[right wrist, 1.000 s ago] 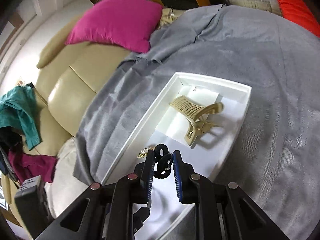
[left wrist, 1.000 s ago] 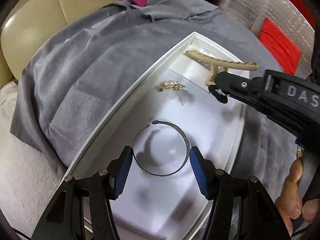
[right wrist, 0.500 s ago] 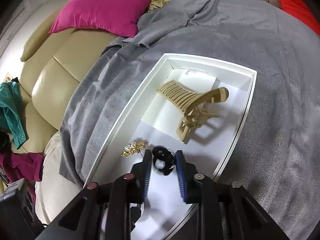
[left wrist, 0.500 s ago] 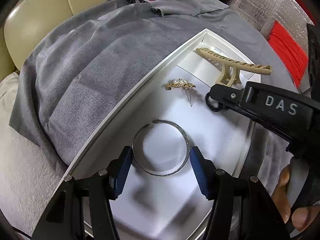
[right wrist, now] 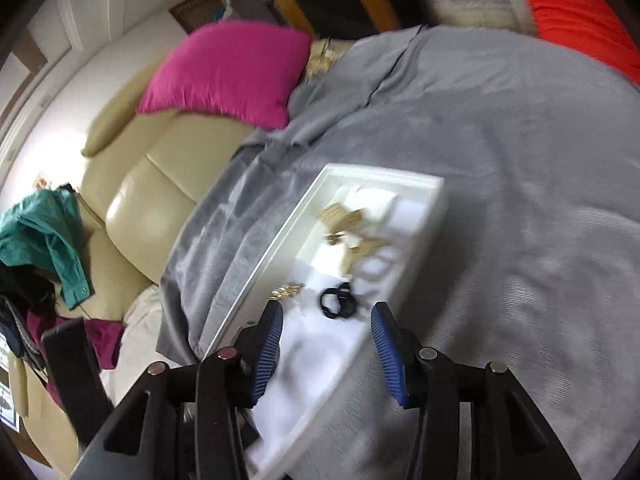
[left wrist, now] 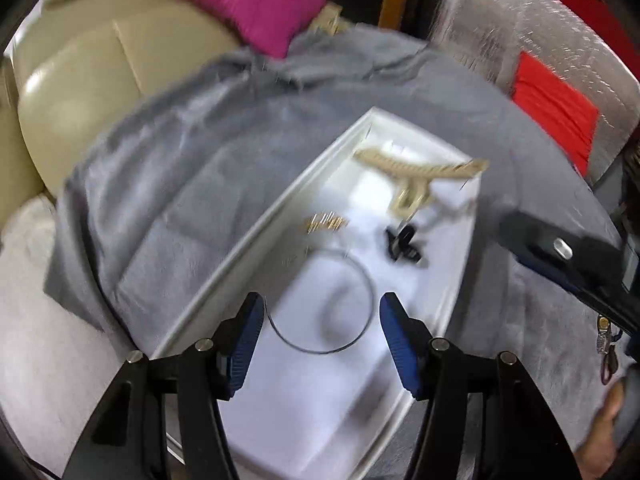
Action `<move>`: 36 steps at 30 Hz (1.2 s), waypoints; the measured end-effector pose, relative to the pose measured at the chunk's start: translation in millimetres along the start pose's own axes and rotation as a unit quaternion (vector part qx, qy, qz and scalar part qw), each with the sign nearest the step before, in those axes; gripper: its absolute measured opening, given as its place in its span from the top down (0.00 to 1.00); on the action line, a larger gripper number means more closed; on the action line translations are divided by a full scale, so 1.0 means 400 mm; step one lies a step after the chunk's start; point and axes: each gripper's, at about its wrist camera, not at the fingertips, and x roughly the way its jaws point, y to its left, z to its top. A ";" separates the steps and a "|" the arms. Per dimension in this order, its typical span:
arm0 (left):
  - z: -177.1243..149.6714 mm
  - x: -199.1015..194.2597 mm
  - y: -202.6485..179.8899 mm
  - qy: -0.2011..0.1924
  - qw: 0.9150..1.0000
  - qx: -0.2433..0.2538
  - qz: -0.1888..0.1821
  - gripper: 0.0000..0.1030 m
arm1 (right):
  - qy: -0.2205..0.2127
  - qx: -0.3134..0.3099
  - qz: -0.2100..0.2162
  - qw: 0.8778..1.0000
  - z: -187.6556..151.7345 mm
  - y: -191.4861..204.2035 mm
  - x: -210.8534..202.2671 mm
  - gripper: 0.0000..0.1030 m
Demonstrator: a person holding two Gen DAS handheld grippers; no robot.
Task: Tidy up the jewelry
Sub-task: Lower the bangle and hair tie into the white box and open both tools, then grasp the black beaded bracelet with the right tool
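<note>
A white tray [left wrist: 256,232] lies on a grey cloth. In it are a thin metal bangle [left wrist: 360,276], a gold brooch [left wrist: 326,224], a black hair tie [left wrist: 404,242] and a beige claw clip [left wrist: 416,174]. My left gripper [left wrist: 322,330] is open and empty, raised over the bangle. My right gripper [right wrist: 326,338] is open and empty, above the tray's near end; the hair tie [right wrist: 339,300] lies free in the tray [right wrist: 424,216] just ahead of it, beside the brooch [right wrist: 286,291] and the clip [right wrist: 346,224]. The right gripper's body shows at the right of the left wrist view.
The grey cloth [left wrist: 192,160] covers a round surface. A beige leather sofa [right wrist: 152,184] with a magenta cushion [right wrist: 228,72] stands behind. A red object [left wrist: 556,104] lies at the far right. Teal and magenta clothes [right wrist: 48,236] lie on the sofa's left.
My right gripper opened and left the black hair tie in the tray, then drew back and up. My left gripper also lifted away; both views are blurred by motion.
</note>
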 end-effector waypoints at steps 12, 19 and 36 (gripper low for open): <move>-0.059 -0.085 -0.284 -0.085 0.987 0.134 -0.038 0.40 | -0.134 0.120 -0.072 0.981 -0.126 -0.388 -0.440 0.52; -0.124 -0.075 -0.476 -0.056 0.974 0.192 -0.109 0.40 | -0.177 0.253 -0.099 0.946 -0.214 -0.662 -0.562 0.51; -0.201 0.016 -0.788 0.040 0.931 0.261 -0.253 0.40 | -0.113 0.289 -0.087 0.947 -0.187 -0.830 -0.451 0.70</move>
